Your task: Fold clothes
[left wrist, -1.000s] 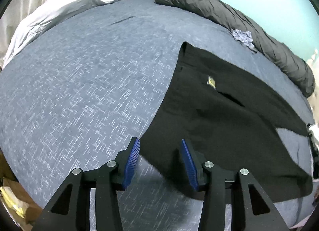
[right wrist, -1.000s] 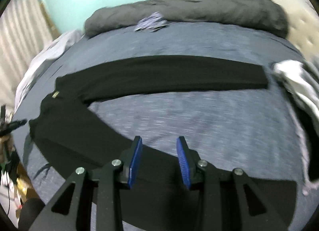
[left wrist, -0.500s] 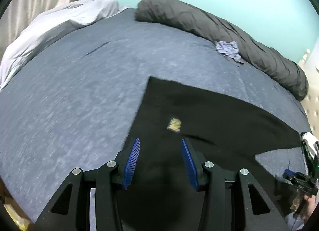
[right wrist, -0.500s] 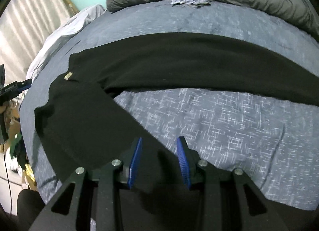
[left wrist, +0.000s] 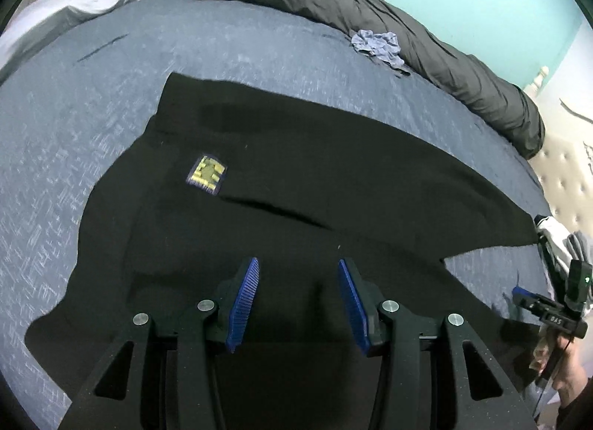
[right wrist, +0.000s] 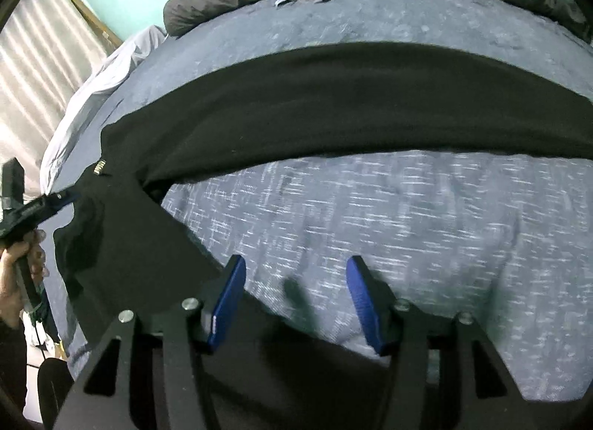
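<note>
Black trousers [left wrist: 304, 178] lie spread flat on the bed [left wrist: 92, 133], their two legs splayed in a V with a wedge of bare blue sheet between them. Wide clear sheet runs to the left of the waist edge and beyond the far leg, up to a rolled grey duvet [left wrist: 370, 22] along the far side, where a crumpled blue rag [left wrist: 378, 45] rests against it. The left wrist view shows the yellow label [left wrist: 206, 174] near the waistband and, at its right border, the right claw [left wrist: 533, 300] held in a hand by a pale heap of clothes [left wrist: 556, 241]. The right wrist view alone shows the striped curtain [right wrist: 33, 70] and the left claw [right wrist: 59, 200] poised at the waist end (its handle gripped in a hand [right wrist: 22, 267]). The left claw [left wrist: 296, 300] tilts steeply down over the trouser seat, jaws half apart with nothing pinched between them. The right claw [right wrist: 294, 296] also points steeply down, over the sheet at the inner edge of the near leg, its jaws opening and empty.
</note>
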`<state>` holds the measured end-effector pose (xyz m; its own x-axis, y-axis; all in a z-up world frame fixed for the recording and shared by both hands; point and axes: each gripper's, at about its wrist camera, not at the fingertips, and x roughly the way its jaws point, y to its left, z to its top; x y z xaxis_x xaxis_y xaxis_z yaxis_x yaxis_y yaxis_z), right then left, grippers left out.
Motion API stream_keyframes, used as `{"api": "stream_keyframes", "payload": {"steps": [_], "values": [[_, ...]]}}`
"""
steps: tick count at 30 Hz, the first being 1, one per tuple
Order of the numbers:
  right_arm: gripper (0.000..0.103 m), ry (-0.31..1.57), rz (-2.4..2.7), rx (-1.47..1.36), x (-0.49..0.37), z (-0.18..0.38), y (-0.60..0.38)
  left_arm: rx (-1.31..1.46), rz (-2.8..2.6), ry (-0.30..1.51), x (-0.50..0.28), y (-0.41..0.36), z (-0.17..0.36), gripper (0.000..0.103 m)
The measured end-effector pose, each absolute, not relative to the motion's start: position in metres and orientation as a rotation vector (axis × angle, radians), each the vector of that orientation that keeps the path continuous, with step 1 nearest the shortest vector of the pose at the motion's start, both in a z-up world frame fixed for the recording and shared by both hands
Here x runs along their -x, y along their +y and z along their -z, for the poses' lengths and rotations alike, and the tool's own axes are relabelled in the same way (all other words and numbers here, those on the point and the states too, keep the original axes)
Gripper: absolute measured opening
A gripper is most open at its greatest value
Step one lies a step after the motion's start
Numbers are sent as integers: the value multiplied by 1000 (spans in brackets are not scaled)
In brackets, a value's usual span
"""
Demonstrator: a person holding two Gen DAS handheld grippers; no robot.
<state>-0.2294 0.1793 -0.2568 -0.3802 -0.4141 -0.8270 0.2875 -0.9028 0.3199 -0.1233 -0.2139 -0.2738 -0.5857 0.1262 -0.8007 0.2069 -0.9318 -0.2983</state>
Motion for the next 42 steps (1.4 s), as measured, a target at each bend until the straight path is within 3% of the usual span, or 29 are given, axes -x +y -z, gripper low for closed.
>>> {"api": "stream_keyframes", "payload": {"steps": [9, 17, 22, 29, 33, 42], "values": [[57, -70, 2374, -1407, 169, 231, 244, -1462, 2604, 535, 85, -251, 271, 51], [57, -152, 2454, -1499, 117, 230, 321, -1499, 2519, 629, 41, -278, 271, 51], [57, -282, 2485, -1517, 79, 231, 356, -1541, 2489, 655, 15, -282, 272, 56], [57, -197, 2442, -1530, 40, 241, 339, -1580, 2454, 655, -1, -282, 282, 57], [57, 22, 2385, -1475, 25, 241, 301, -1602, 2433, 655, -2, -283, 290, 57], [57, 288, 2261, -1457, 27, 262, 228, -1618, 2427, 674, -3, -281, 294, 57]]}}
